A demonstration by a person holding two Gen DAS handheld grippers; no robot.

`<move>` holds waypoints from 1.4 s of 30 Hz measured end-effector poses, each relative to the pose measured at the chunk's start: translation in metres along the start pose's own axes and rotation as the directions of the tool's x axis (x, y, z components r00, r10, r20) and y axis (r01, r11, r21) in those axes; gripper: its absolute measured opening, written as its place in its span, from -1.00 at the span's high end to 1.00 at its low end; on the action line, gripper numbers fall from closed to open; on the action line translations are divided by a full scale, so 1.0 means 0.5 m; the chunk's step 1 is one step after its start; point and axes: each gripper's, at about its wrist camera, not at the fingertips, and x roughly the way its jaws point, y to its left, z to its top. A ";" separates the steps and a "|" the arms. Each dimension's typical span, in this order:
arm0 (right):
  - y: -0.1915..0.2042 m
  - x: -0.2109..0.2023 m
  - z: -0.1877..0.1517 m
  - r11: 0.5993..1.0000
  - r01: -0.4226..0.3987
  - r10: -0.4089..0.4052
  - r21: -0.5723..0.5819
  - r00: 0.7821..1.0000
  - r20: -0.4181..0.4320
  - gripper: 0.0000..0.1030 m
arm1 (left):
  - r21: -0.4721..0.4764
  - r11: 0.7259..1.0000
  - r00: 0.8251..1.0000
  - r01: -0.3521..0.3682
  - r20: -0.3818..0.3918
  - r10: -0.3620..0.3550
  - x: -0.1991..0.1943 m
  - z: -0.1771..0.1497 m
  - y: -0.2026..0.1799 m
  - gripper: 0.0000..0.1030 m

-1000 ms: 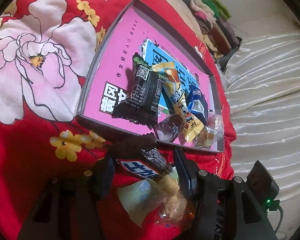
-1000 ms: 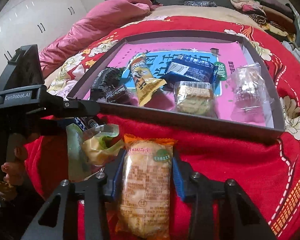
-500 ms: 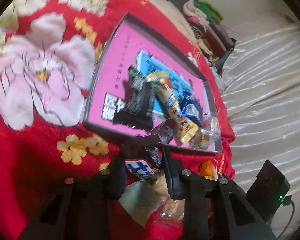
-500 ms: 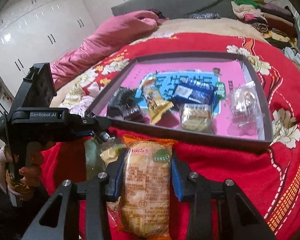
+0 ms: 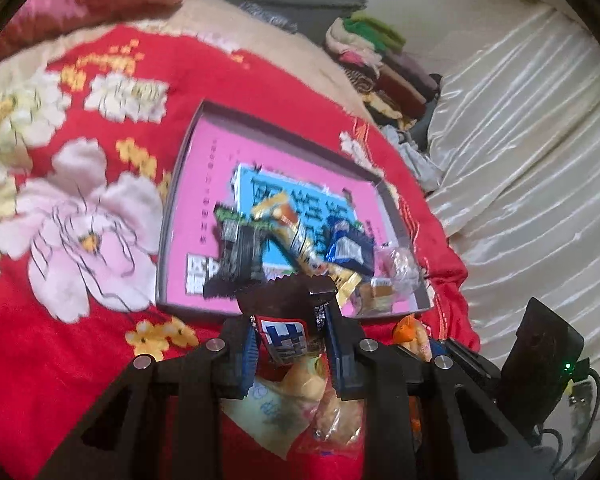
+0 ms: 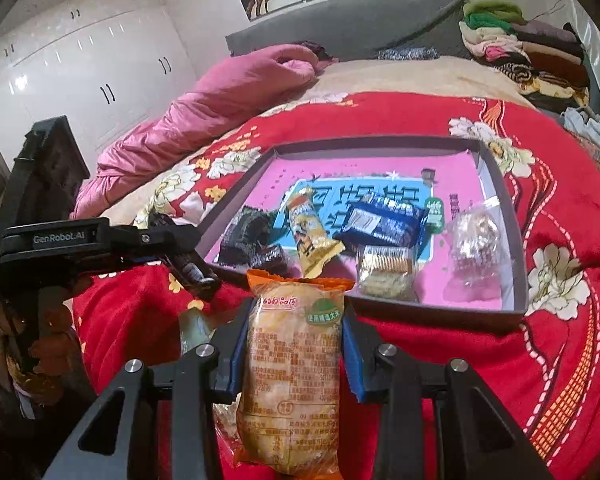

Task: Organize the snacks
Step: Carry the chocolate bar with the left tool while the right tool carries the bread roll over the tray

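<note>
I am holding a dark bar point(image 5: 286, 320) clamped in my left gripper point(image 5: 290, 350), whose jaws have just been closing on it, and an orange-topped pack point(image 6: 294, 364) pinched in my right gripper point(image 6: 294, 354), both low in frame, just short of the tray point(image 6: 518, 248) at centre; next I am needing to carry each over the near rim to bare pink floor, clear of snacks lying there

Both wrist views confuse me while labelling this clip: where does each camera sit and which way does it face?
Left wrist: on the left gripper, looking down at the tray; its fingers clamp a dark snack.
Right wrist: on the right gripper, facing the headboard; it clamps an orange-topped packet; a hand shows.
Shared: tray, red blanket.
</note>
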 end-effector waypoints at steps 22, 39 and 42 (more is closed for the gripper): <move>-0.034 -0.038 0.045 0.998 0.056 -0.056 0.008 0.992 0.115 0.22 | 0.044 0.992 0.989 -0.120 0.097 0.115 -0.032 0.045 0.017 0.43; -0.071 -0.051 0.075 0.995 0.096 -0.101 0.037 0.978 0.185 0.22 | 0.087 0.979 0.983 -0.183 0.050 0.179 -0.002 0.040 0.021 0.43; -0.076 -0.051 0.076 0.994 0.101 -0.107 0.040 0.976 0.190 0.22 | 0.093 0.979 0.983 -0.184 0.039 0.181 0.003 0.039 0.021 0.43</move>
